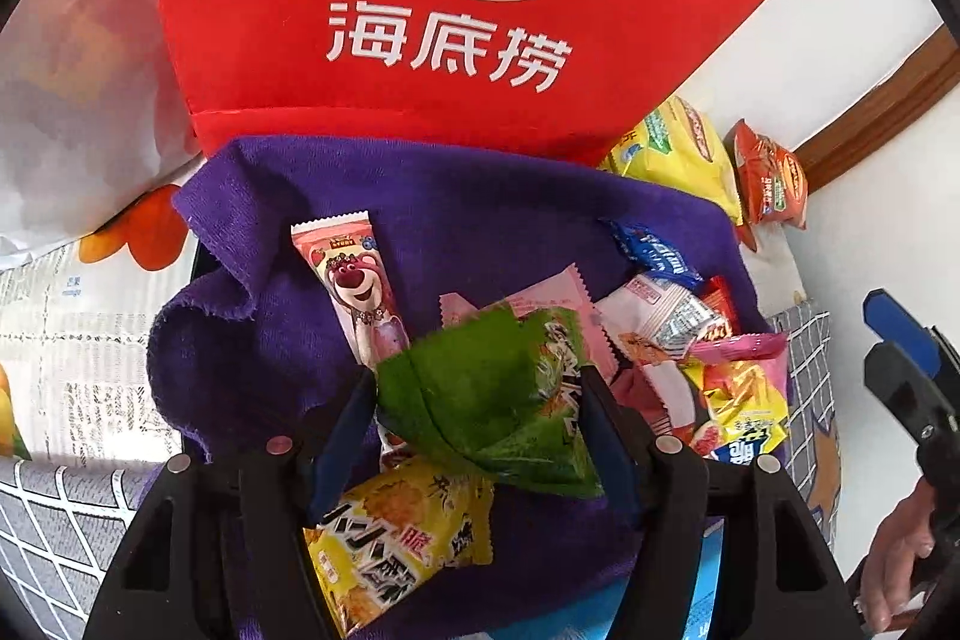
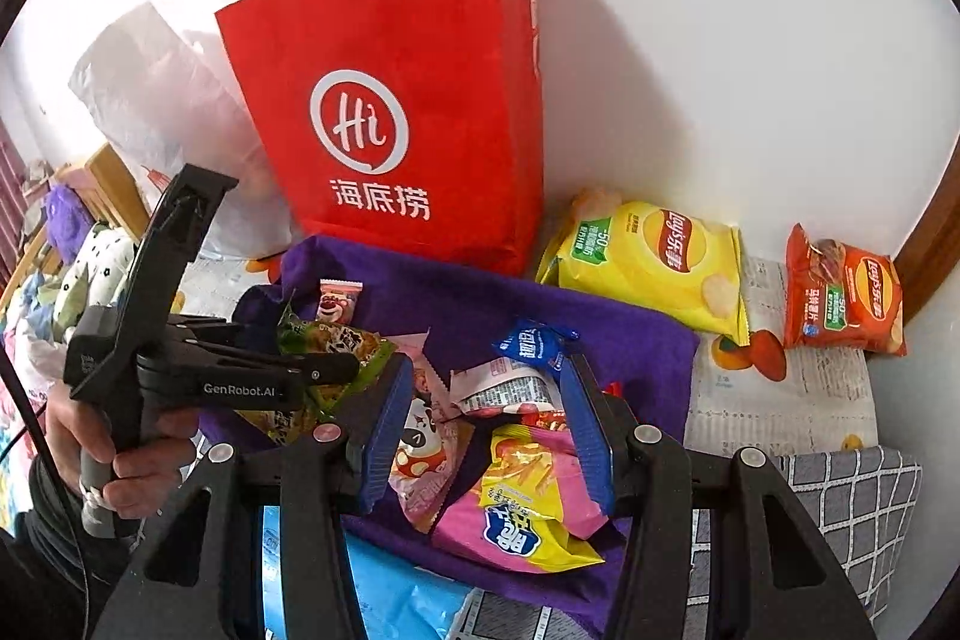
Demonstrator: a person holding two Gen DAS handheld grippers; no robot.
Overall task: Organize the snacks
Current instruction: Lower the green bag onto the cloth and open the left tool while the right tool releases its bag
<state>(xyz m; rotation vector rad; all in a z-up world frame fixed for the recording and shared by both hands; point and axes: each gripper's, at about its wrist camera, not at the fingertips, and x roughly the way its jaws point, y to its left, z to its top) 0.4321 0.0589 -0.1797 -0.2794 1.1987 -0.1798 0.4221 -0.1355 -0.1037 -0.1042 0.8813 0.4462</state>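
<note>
At far left in the right wrist view, a person's hand holds the black handle of the left gripper. In its own view, its two blue-padded fingers press on either side of a crumpled green foil snack packet, which is lifted just above a yellow snack packet with black lettering. Both sit over a rumpled purple towel spread on a surface covered with newspaper-print sheets.

Just behind the green packet lies a long pink wrapper printed with a pink bear, flat on the towel. Behind the towel stands a tall red paper bag with a white "Hi" logo, upright against a white wall.

Further right, the right gripper hangs over a heap of small packets on the towel, its blue-padded fingers apart and pressing nothing. Between them lie a pink packet with a panda face and a pink-and-yellow packet of sticks; a small blue sachet and a white-and-pink wrapper rest just beyond.

Right of the towel, a large yellow Lay's crisp bag leans near the wall, and a smaller orange-red Lay's bag stands apart from it beside a brown wooden frame.
</note>
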